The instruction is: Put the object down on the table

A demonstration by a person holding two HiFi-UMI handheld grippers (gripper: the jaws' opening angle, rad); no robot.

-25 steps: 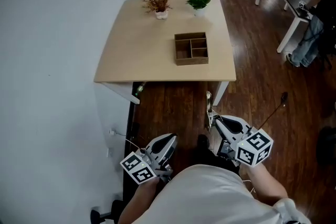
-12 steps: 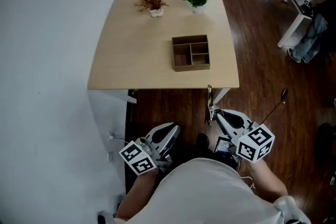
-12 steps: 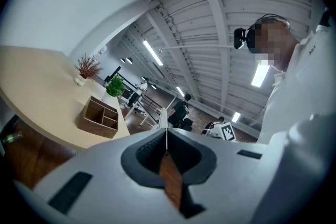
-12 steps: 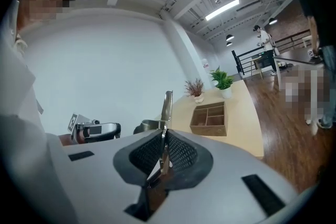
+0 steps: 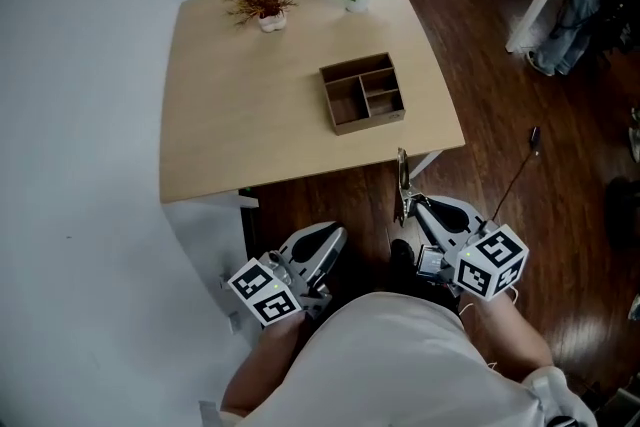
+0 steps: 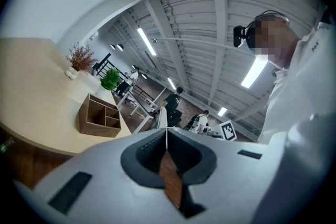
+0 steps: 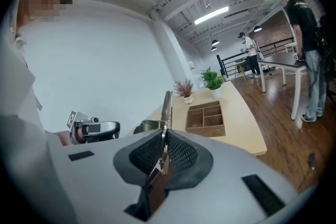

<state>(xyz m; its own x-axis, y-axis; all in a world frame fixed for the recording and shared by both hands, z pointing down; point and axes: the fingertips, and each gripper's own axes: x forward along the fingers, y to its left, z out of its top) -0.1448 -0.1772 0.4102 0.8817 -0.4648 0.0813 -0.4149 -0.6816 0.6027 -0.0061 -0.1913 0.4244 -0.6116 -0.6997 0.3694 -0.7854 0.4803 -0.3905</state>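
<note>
Operator rig as I see it: two handheld grippers, pale clothing.
The left gripper (image 5: pixel 334 235) and right gripper (image 5: pixel 407 208) have smooth light-grey shells with black ribbed pad recesses. Each carries a white marker cube (image 5: pixel 262 293) printed with black squares. I note a white shirt (image 5: pixel 385 365) and a black head-mounted camera (image 6: pixel 245 34).

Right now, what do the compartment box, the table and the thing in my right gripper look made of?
Compartment box: brown wood, matte, seemingly unpainted. Table: pale wood or wood-look laminate, smooth; cannot tell which. Utensil in the right gripper: probably steel, thin, grey, shiny.
</note>
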